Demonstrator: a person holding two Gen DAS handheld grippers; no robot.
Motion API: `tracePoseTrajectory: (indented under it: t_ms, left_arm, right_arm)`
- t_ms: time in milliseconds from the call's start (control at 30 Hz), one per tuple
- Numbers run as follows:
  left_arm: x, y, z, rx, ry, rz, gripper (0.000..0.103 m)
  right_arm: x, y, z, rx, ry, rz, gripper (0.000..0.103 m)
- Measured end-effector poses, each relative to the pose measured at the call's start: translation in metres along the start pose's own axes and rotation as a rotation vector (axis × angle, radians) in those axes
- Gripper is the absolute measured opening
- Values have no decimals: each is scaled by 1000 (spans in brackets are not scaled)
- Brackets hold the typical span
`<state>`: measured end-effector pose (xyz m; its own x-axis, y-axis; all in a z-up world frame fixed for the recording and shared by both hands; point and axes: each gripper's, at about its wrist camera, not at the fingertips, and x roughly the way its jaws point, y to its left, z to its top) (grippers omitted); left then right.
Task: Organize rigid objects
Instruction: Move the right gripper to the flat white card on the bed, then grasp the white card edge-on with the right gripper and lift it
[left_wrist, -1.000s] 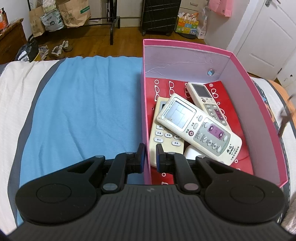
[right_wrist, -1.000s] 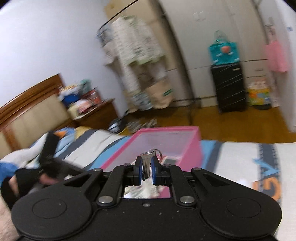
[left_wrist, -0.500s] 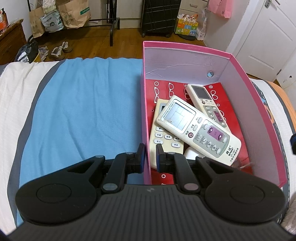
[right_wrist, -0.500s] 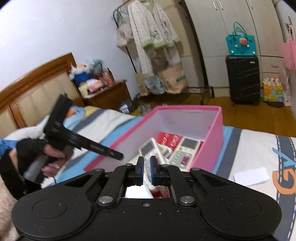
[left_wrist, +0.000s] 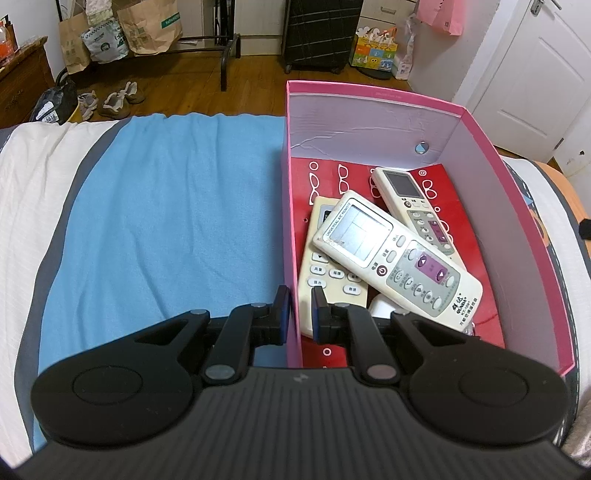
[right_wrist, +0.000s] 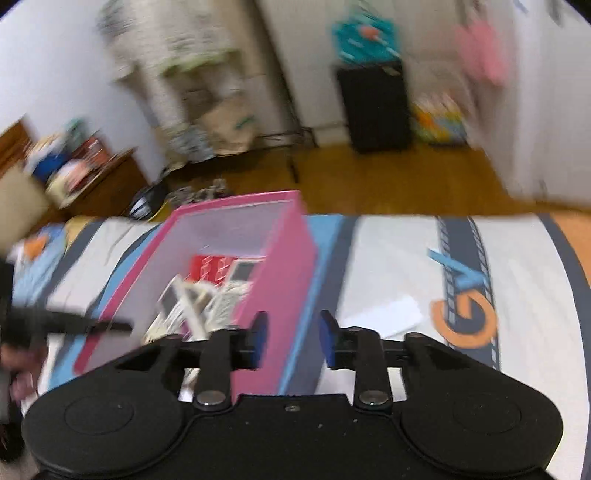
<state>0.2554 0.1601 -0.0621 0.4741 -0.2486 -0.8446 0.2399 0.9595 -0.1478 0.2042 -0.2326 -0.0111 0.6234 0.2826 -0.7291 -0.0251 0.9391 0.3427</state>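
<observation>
A pink box (left_wrist: 373, 96) stands on the bed with three white remotes inside; the largest remote (left_wrist: 397, 254) lies on top. My left gripper (left_wrist: 296, 314) is shut on the box's left wall (left_wrist: 289, 229), one finger on each side. In the blurred right wrist view the box (right_wrist: 284, 277) is ahead to the left. My right gripper (right_wrist: 291, 341) is open and empty, beside the box's right outer wall. A small white flat object (right_wrist: 384, 314) lies on the bedsheet just ahead of it.
A blue blanket (left_wrist: 166, 221) covers the bed left of the box. The bedsheet has a grey and orange print (right_wrist: 465, 295). Beyond the bed edge are a wooden floor, shoes (left_wrist: 118, 99), paper bags and a black suitcase (left_wrist: 317, 33).
My right gripper let go of the keys it held over the box, opened, and swung right to beside the box. My left gripper has kept its hold on the box wall.
</observation>
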Motion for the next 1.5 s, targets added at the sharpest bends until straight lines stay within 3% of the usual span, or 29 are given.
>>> tracePoseTrajectory:
  t_ms: [133,300,467,533,667,767,800,833,900,1000,1300,1400,1500]
  left_arm:
    - [1,1,1,-8,2,-7,10]
    - [1,1,1,-8,1,-8,10]
    - [2,2,1,-5,-1,-12,10]
    - [4,3,1,-15,2,-13,10]
    - [4,5,3,-36,-5,-18,10]
    - [4,6,2,-39,-6,-21,10]
    - [4,7,2,-43,-5,-23,10]
    - [4,7,2,-47,-3,-26,10]
    - [6,7,2,-49,-1,-27,10]
    - [7,7,2,-47,1,-27,10]
    - [7,8,3,-47,1,-26,10]
    - [8,8,3,-45,0,-23,10]
    - [9,8,2,-43,1,-23,10]
  right_arm:
    - [30,-31,21,138,125,-52,60]
    - [72,-47,18,245,207,-54,63]
    - [99,-65,-2,438,171,-119,64]
    - [110,-64,-10,456,141,-139,64]
    - [124,-50,-13,341,42,-198,67]
    - [130,-44,-11,284,26,-197,73]
    - [131,-43,-10,264,29,-202,68]
    - [130,-42,-9,238,31,-216,53]
    - [125,-46,-5,219,16,-219,36]
    - [114,-62,-2,281,1,-157,21]
    - [103,-47,-1,200,-39,-102,8]
    - [95,-32,2,124,-79,-42,8]
    - [92,-21,3,78,-73,-40,8]
